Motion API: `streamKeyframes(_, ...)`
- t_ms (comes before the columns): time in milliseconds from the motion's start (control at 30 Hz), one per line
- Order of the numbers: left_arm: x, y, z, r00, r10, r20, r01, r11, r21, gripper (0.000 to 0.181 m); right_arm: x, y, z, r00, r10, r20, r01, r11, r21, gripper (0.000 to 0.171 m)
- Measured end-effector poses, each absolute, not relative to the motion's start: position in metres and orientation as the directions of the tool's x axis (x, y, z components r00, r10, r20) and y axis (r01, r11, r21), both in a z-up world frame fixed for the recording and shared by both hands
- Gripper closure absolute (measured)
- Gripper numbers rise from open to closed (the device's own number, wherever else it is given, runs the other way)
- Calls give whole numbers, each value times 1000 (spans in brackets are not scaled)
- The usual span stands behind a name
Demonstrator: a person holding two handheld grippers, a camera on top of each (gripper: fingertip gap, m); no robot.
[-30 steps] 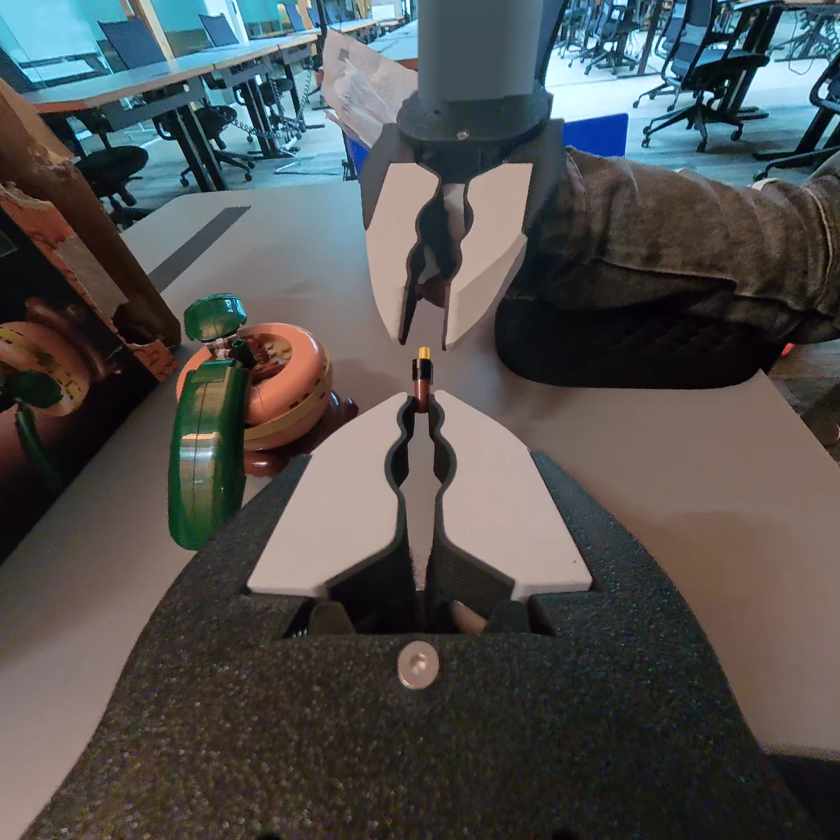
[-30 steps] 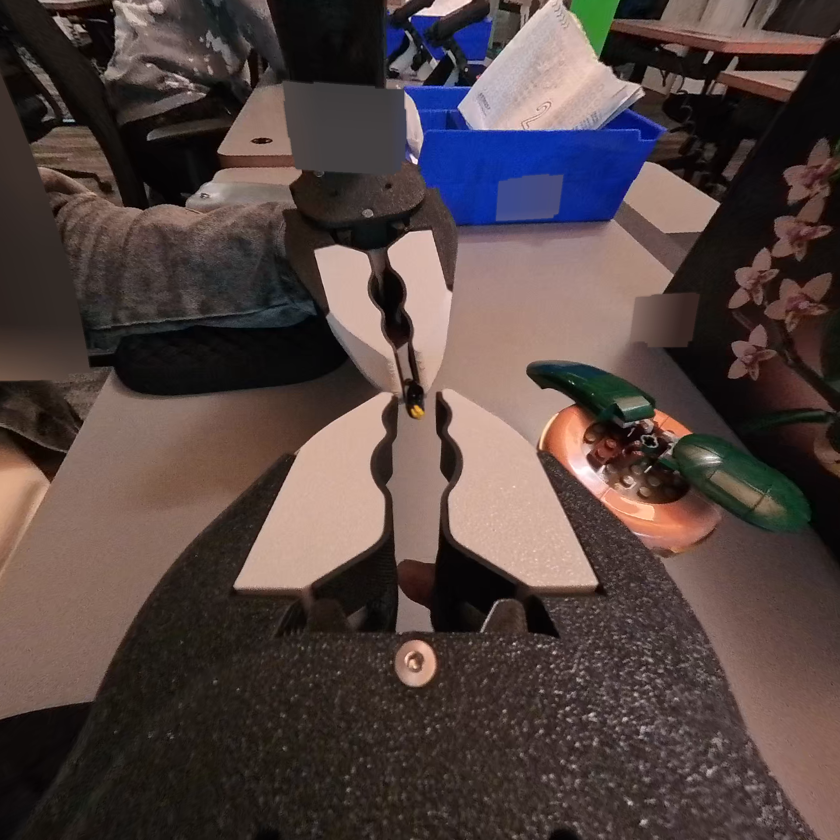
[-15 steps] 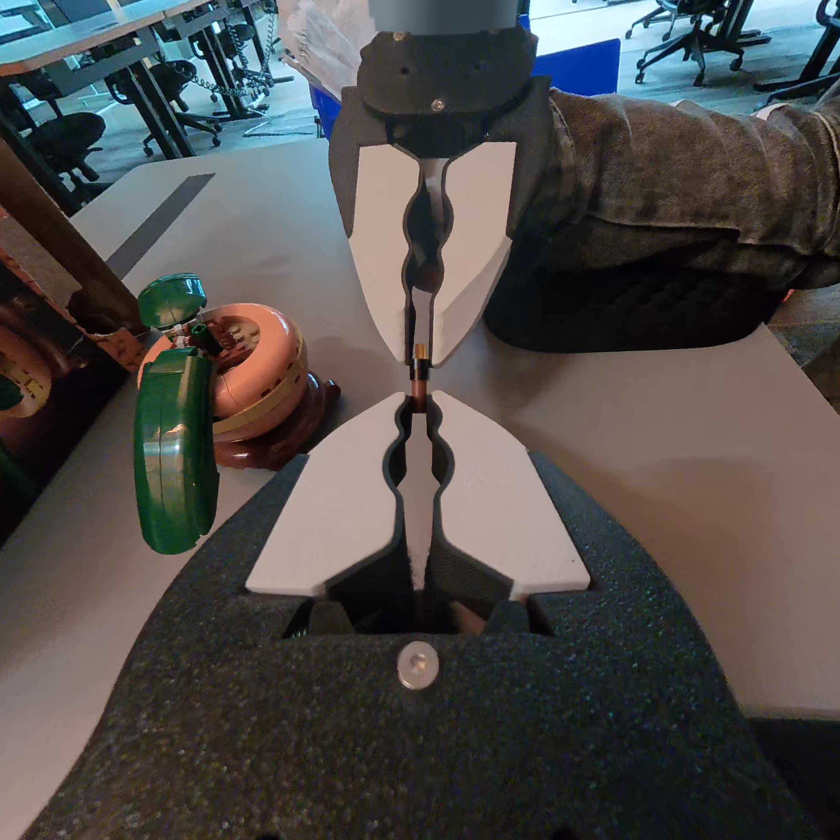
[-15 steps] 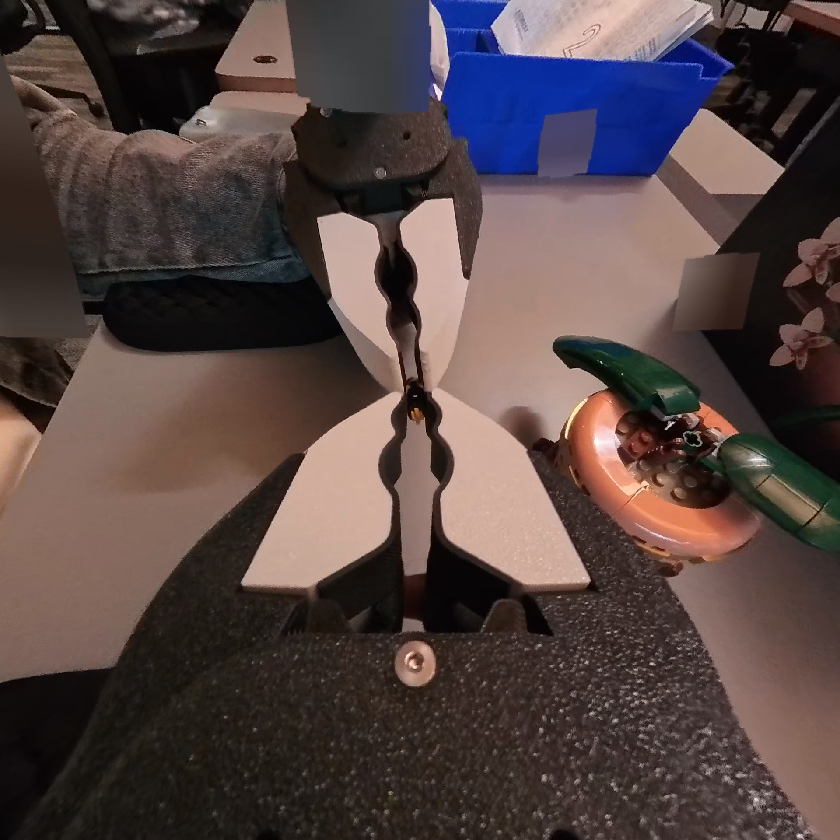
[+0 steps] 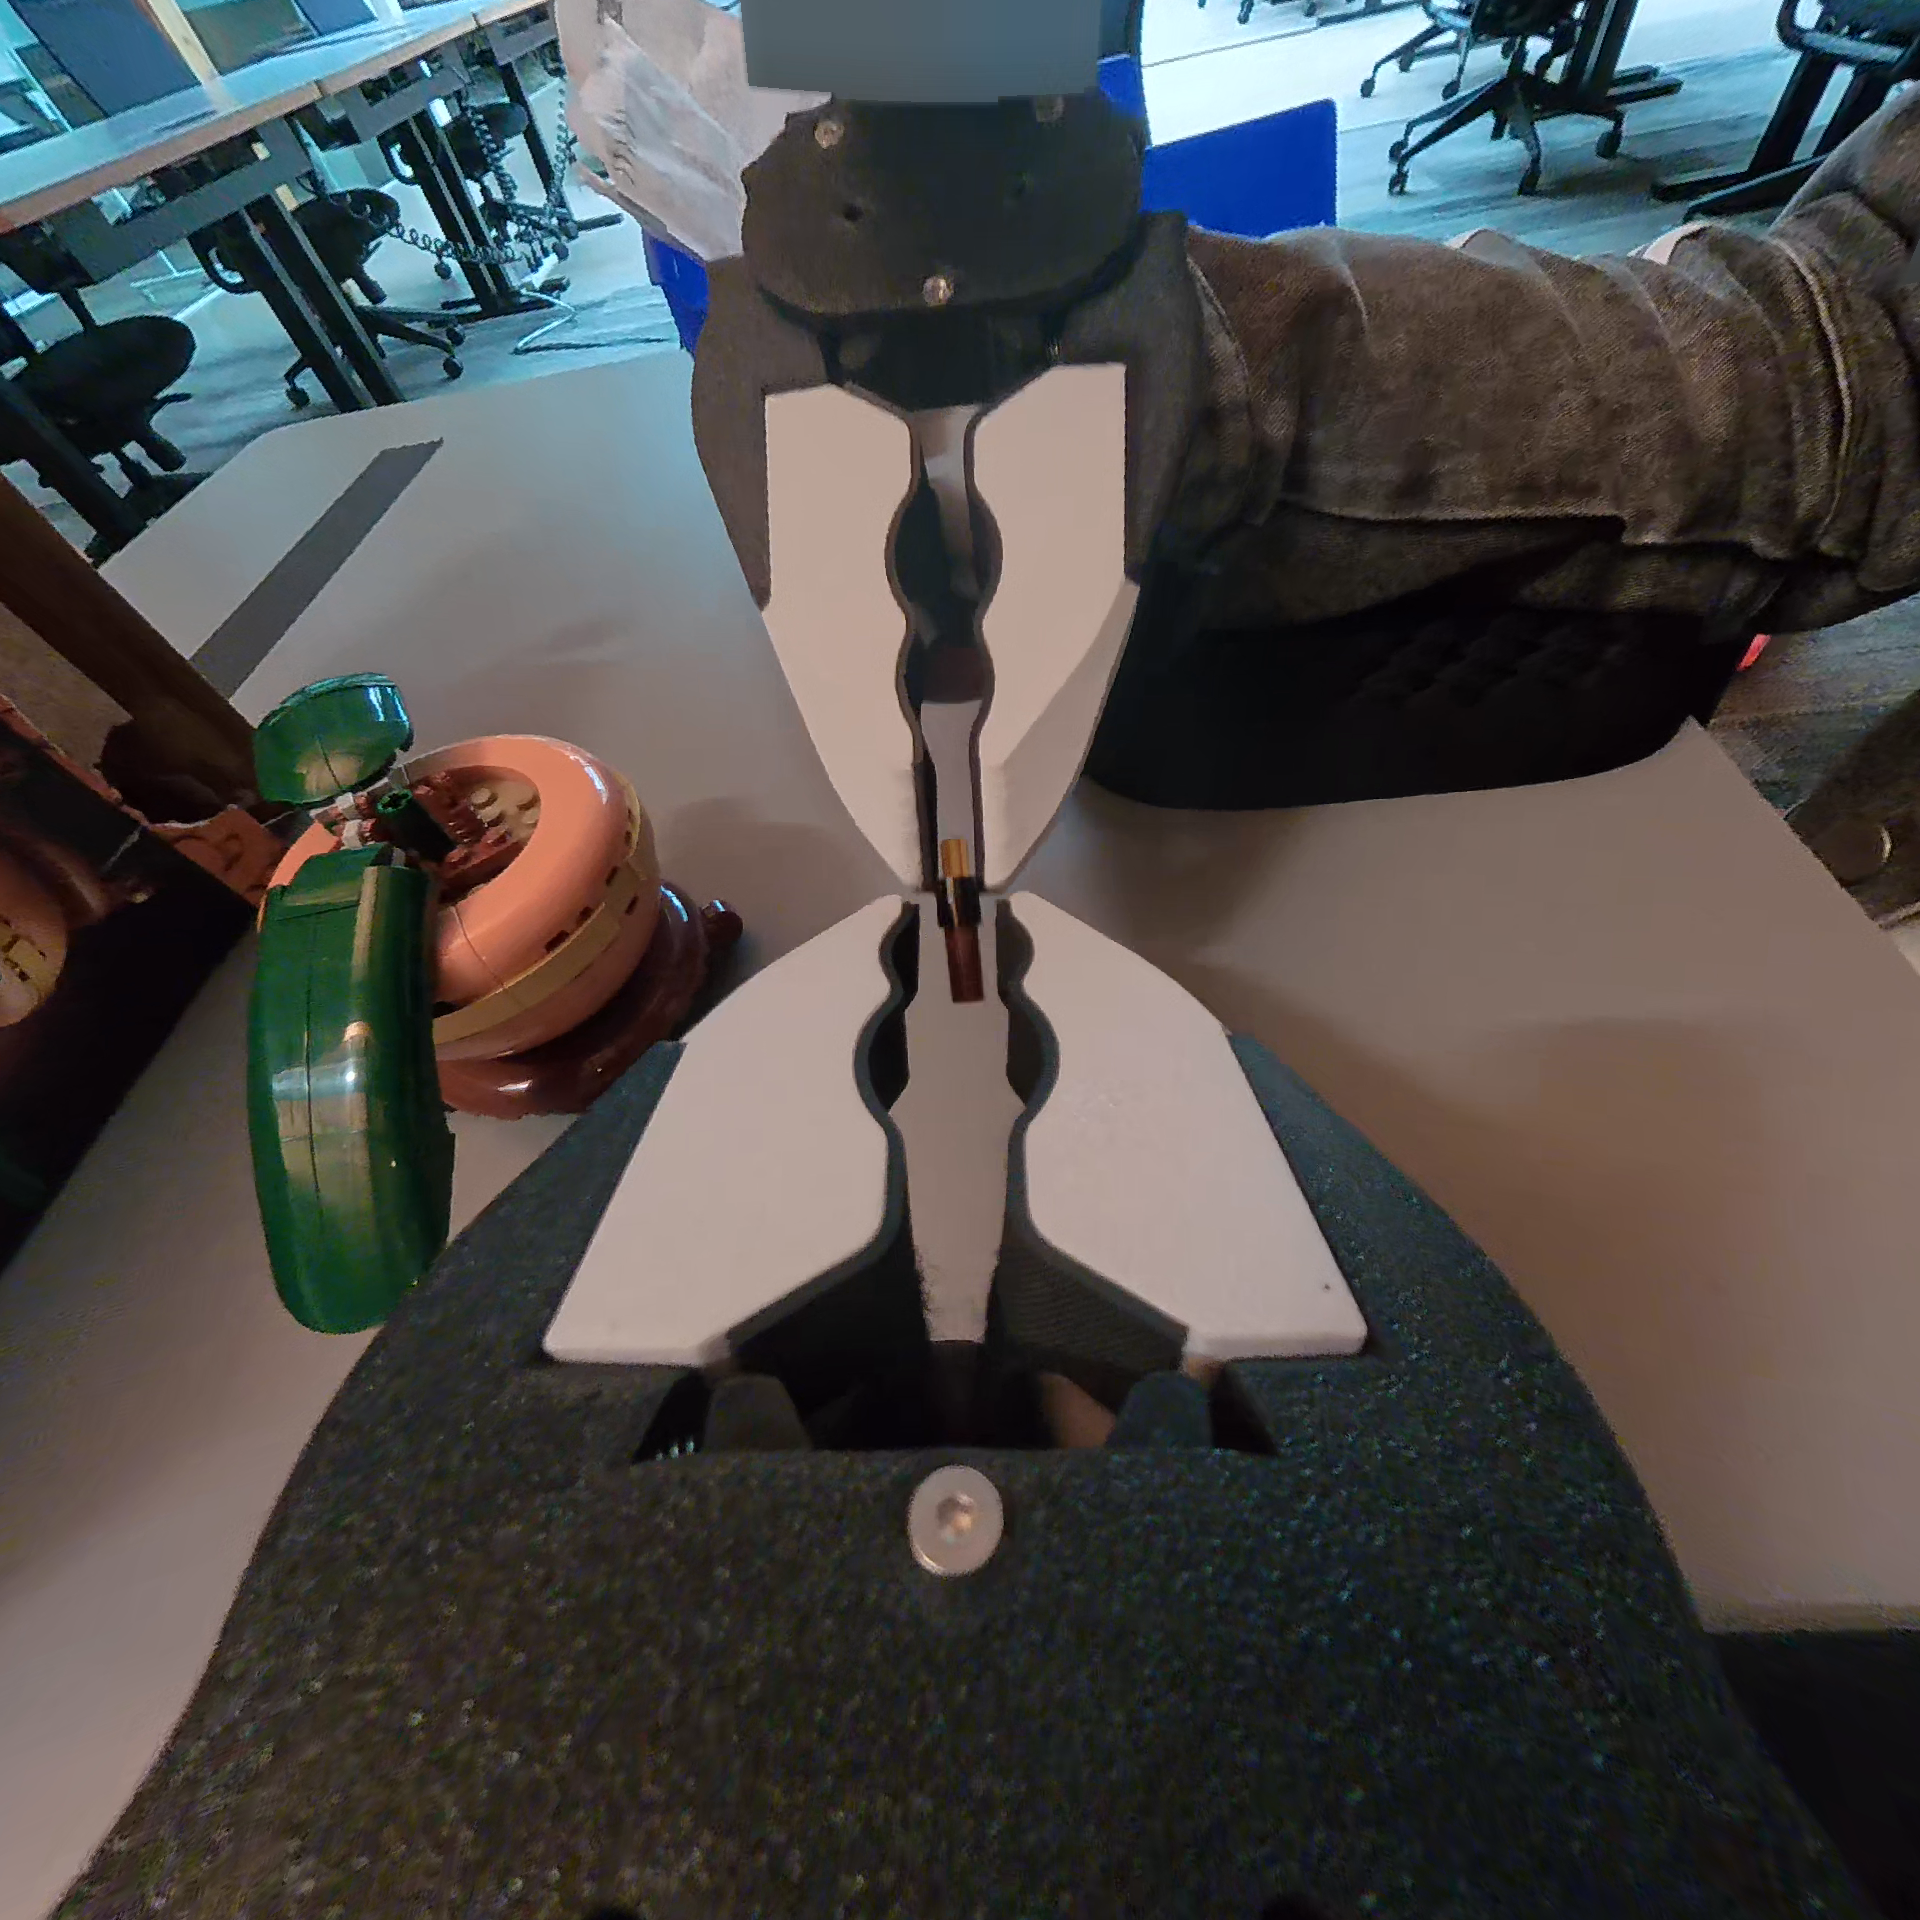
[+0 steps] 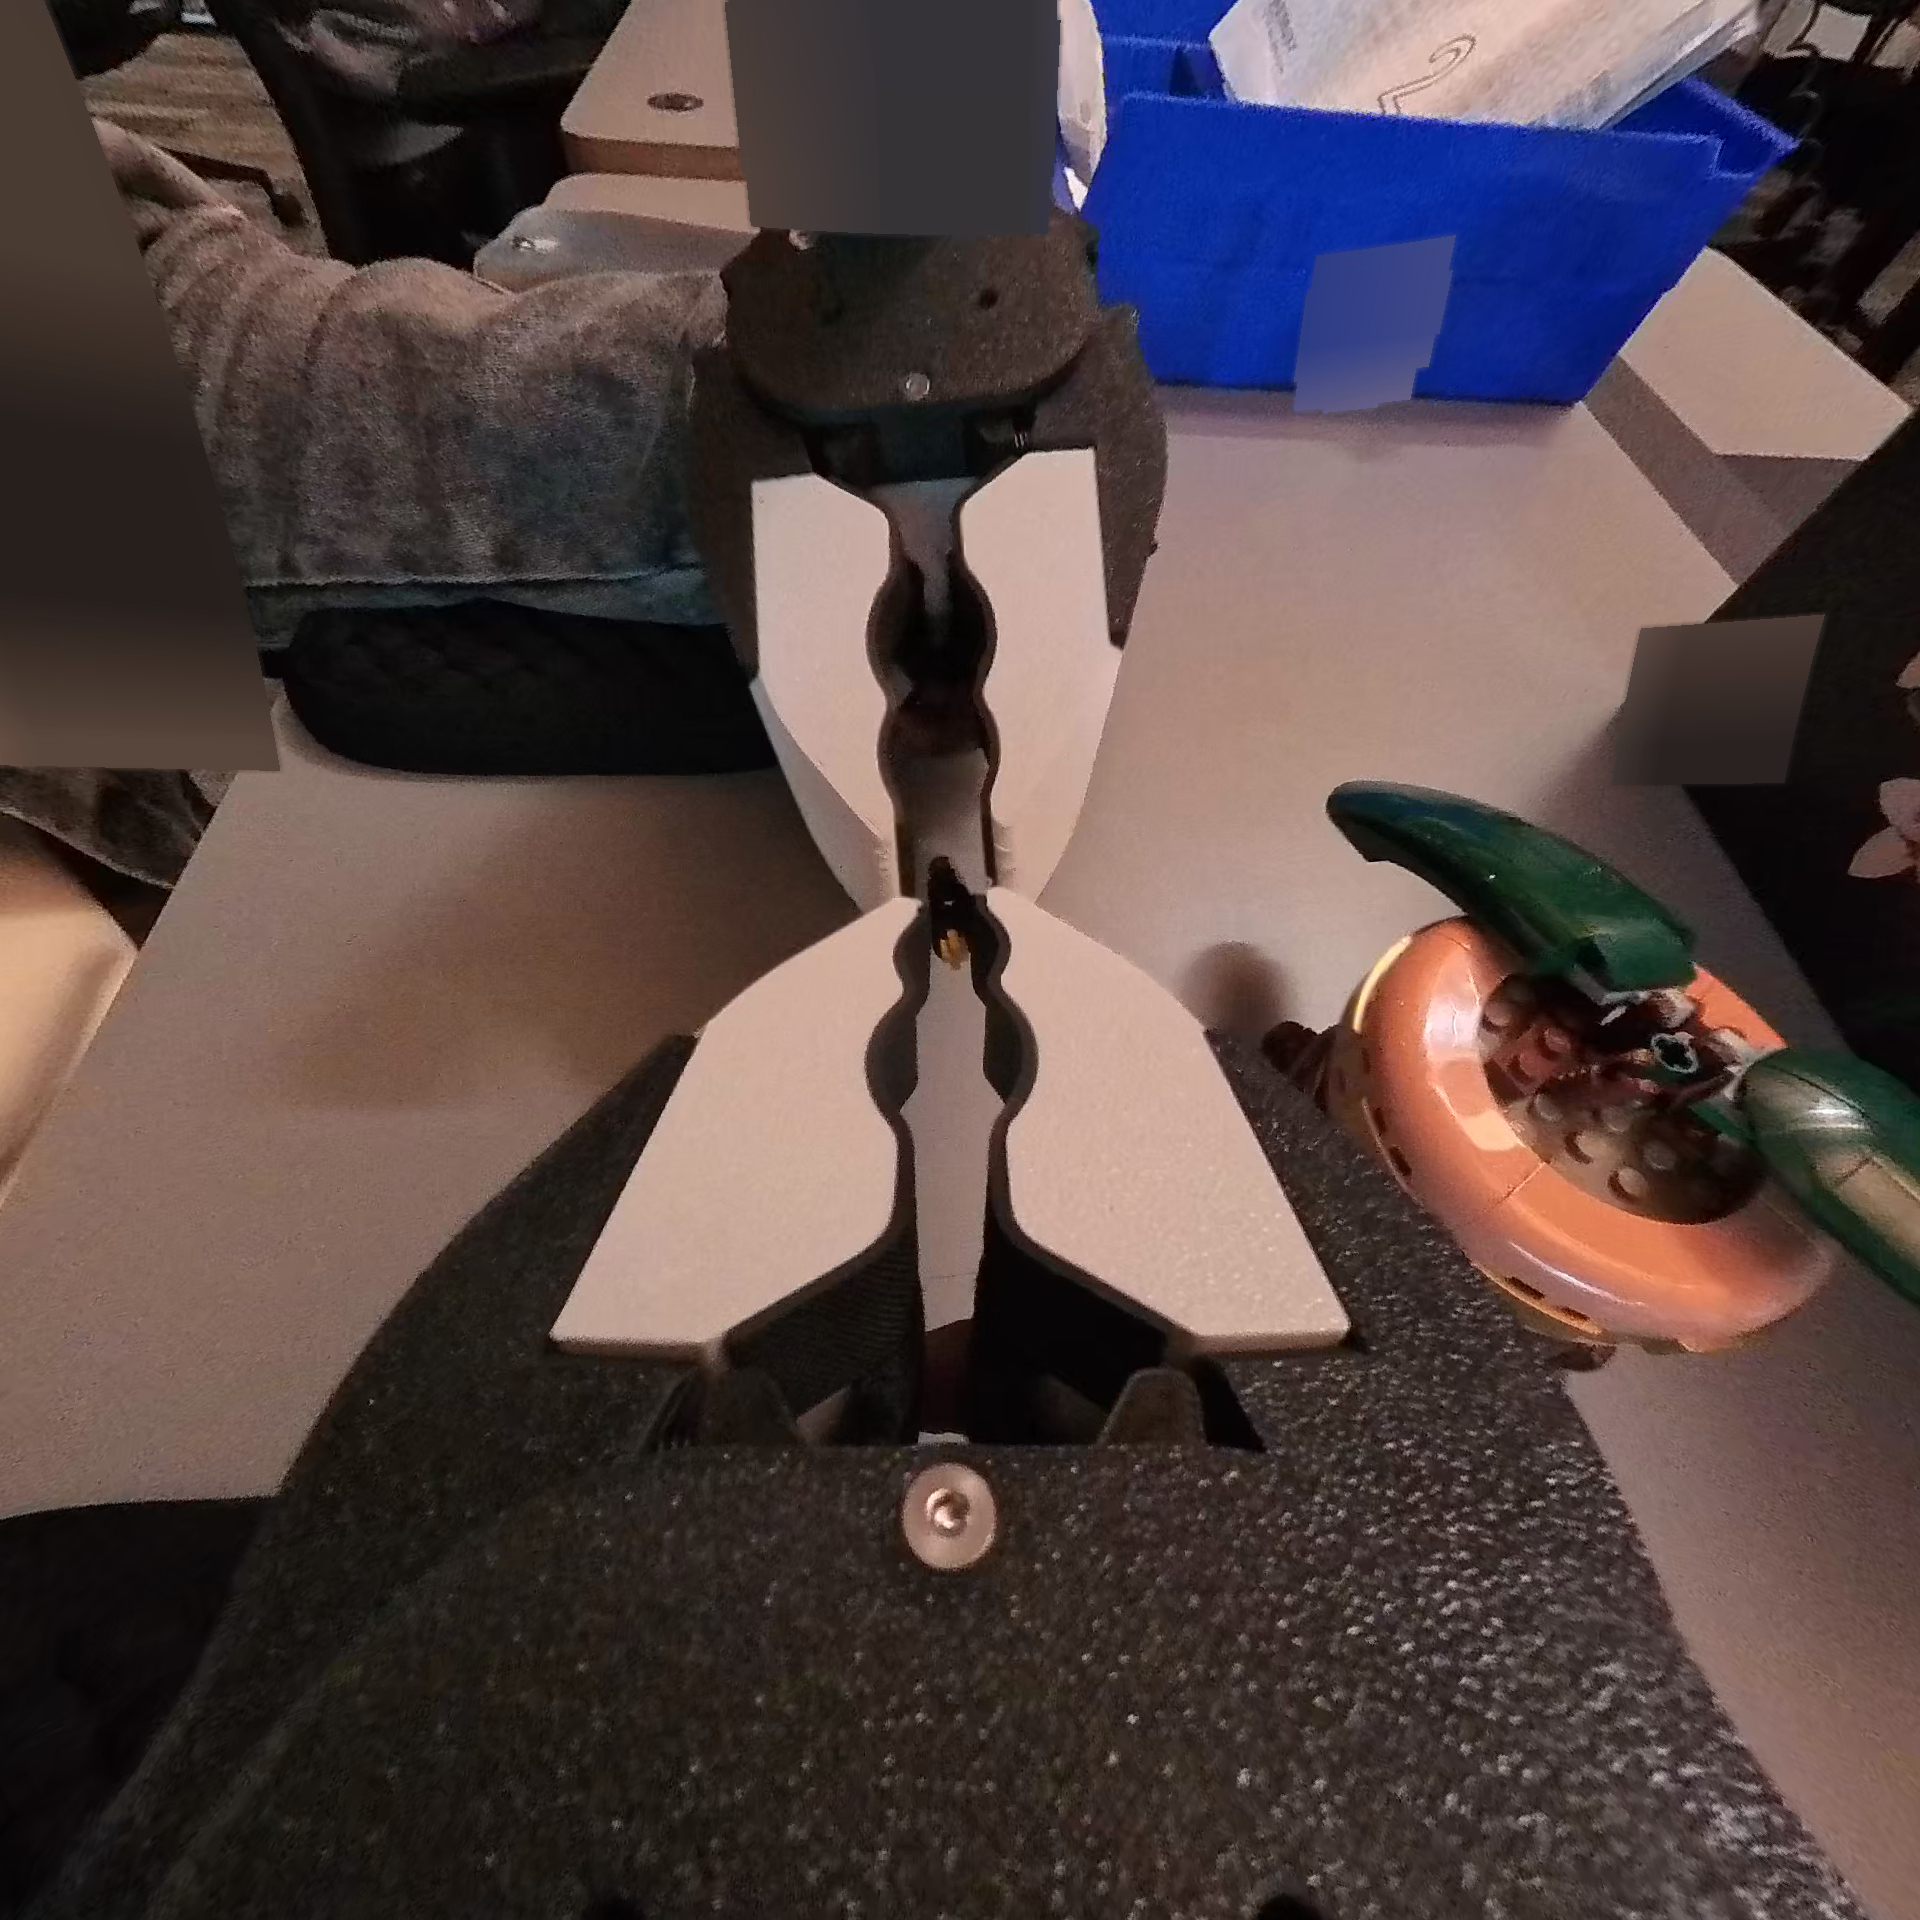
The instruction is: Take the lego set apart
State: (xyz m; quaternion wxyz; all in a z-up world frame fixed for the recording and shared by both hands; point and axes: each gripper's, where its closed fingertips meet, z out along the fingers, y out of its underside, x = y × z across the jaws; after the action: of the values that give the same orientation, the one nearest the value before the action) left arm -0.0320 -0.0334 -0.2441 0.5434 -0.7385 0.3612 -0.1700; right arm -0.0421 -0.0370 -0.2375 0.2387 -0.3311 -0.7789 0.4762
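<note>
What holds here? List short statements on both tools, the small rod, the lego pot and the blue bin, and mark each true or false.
1. The left tool and the right tool meet tip to tip. True.
2. The small rod lies flat on the table. False: it sits between the tool tips, with the right tool shut on its gold end.
3. Neither tool touches the lego pot. True.
4. The blue bin is empty. False: it holds paper.
</note>
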Motion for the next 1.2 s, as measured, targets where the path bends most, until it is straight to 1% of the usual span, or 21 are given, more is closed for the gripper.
streamKeyframes(33, -32, -34, -245, 679, -720, -142, -355, -153, -922, 167, -42, -37, -238, -670, 740, 59, 289, 333, -898, 165)
streamKeyframes(133, -32, -34, -246, 678, -720, -147, -363, -154, -919, 174, -42, -37, -238, -669, 740, 62, 285, 333, -899, 165)
streamKeyframes(333, -35, -33, -248, 698, -707, -110, -367, -221, -904, 174, -45, -35, -240, -656, 744, 129, 281, 399, -873, 165)
streamKeyframes(467, -34, -36, -242, 695, -715, -78, -326, -216, -920, 174, -41, -38, -233, -659, 742, 128, 265, 387, -883, 166)
streamKeyframes(500, -39, -36, -247, 700, -709, -88, -352, -235, -906, 174, -39, -38, -232, -676, 726, 126, 256, 391, -884, 171)
streamKeyframes(533, -51, -38, -260, 715, -689, -118, -414, -282, -865, 174, -40, -27, -228, -634, 759, 147, 255, 385, -887, 171)
streamKeyframes(567, -62, -39, -268, 732, -670, -126, -431, -311, -847, 174, -35, -18, -220, -608, 780, 147, 232, 352, -907, 171)
streamKeyframes(633, -54, -37, -249, 733, -678, -45, -297, -259, -919, 175, -25, -14, -206, -627, 775, 83, 183, 250, -951, 171)
streamKeyframes(667, -49, -36, -241, 724, -688, -51, -283, -229, -932, 175, -25, -16, -210, -638, 767, 63, 200, 245, -949, 171)
streamKeyframes(733, -46, -37, -245, 712, -697, -86, -326, -220, -920, 174, -33, -24, -225, -642, 763, 71, 237, 286, -928, 171)
streamKeyframes(800, -47, -39, -253, 706, -702, -99, -350, -223, -910, 174, -39, -33, -236, -647, 760, 60, 270, 302, -914, 148)
streamKeyframes(833, -46, -39, -252, 699, -708, -102, -352, -217, -911, 174, -41, -35, -241, -650, 758, 55, 286, 310, -907, 148)
streamKeyframes(900, -40, -40, -251, 679, -727, -103, -348, -195, -917, 174, -43, -41, -247, -662, 746, 66, 288, 334, -898, 152)
streamKeyframes(933, -38, -41, -252, 671, -734, -107, -356, -192, -915, 174, -43, -43, -250, -670, 738, 76, 285, 351, -892, 155)
streamKeyframes(967, -38, -41, -254, 665, -738, -110, -366, -195, -910, 174, -43, -45, -252, -677, 731, 87, 289, 372, -882, 163)
streamKeyframes(1000, -37, -42, -256, 661, -742, -108, -372, -200, -906, 174, -43, -46, -254, -679, 728, 95, 292, 386, -875, 164)
streamKeyframes(1200, -38, -41, -258, 666, -738, -112, -376, -202, -904, 174, -44, -46, -253, -676, 729, 109, 277, 389, -879, 162)
